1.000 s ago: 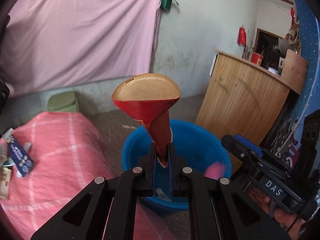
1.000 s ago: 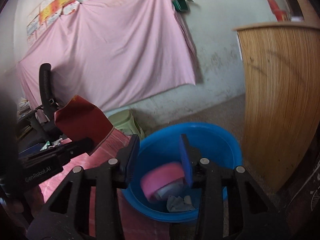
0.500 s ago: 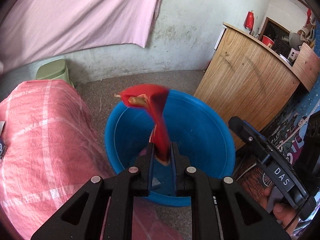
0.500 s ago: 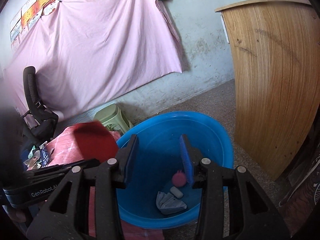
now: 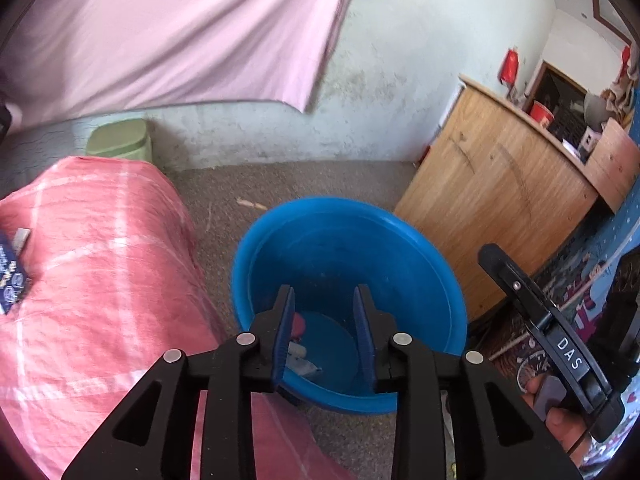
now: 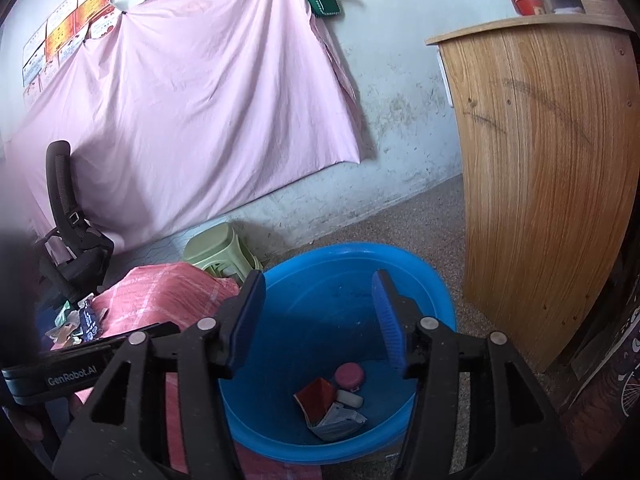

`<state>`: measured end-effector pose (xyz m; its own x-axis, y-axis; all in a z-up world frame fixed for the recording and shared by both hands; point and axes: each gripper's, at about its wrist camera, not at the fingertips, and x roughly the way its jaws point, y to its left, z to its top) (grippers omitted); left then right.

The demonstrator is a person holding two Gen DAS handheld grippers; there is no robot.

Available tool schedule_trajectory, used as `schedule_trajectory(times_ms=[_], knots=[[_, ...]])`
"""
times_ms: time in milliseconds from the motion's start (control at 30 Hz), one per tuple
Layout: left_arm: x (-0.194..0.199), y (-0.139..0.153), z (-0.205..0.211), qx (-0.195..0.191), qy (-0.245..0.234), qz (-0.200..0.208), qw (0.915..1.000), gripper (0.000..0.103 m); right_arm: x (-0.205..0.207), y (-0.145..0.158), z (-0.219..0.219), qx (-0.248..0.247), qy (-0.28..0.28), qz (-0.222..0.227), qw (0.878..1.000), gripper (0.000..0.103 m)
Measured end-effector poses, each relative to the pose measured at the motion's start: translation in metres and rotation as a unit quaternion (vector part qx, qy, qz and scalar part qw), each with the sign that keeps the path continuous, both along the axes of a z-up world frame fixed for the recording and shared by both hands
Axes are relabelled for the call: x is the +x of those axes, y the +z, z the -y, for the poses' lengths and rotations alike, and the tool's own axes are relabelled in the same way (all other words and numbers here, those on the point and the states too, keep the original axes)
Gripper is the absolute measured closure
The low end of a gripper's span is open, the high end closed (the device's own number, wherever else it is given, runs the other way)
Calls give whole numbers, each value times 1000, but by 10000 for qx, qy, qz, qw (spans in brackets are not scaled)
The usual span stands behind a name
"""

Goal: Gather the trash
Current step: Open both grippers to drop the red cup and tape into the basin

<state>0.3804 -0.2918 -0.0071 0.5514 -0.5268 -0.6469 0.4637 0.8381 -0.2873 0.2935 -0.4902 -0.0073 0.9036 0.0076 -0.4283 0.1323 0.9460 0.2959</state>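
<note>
Left claw (image 5: 324,316) hangs over the blue basin (image 5: 436,276), jaws just been opening, now spread w/ nothing between them. Right claw (image 6: 320,312) also over the basin (image 6: 436,300), jaws likewise just been opening, spread wide, nothing between the pads. In the left wrist view the right claw's black body shows at the lower right w/ a hand (image 5: 560,424) gripping its handle.

Trash lies at the basin bottom: a red packet (image 6: 318,394), a pink round lid-like piece (image 6: 349,375), a small white piece (image 6: 350,399) & a grey-white wrapper (image 6: 338,424), all bunched together & touching. From the left view only bits of these show beside the left finger.

Just left of the basin, a surface w/ a pink checked cloth (image 5: 100,264); more trash on it, incl. a dark blue packet (image 5: 12,280) at the far left edge & a heap of wrappers (image 6: 76,320) in the right view.

Farther: a green plastic stool (image 6: 218,254) behind the cloth, a black office chair (image 6: 68,216) to the left, a wooden counter (image 6: 548,184) right of the basin. Back wall carries a pink sheet (image 6: 192,120).
</note>
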Motion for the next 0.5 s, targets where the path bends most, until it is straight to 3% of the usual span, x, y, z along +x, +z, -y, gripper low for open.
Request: schedule_trajectory(times_ms=[300,367,500], knots=[[-12,25,-28,-71,448,613,9971,62,-5,16,-8,-134,-111,300,9994,8],[-15,30,-36,-98,564,723,9957,54,-6,18,-10,-175,-130,363,9991,0],[-21,37,-58,-166,882,965,9913,23,-7,25,-14,-179,-117,486,9986,0]])
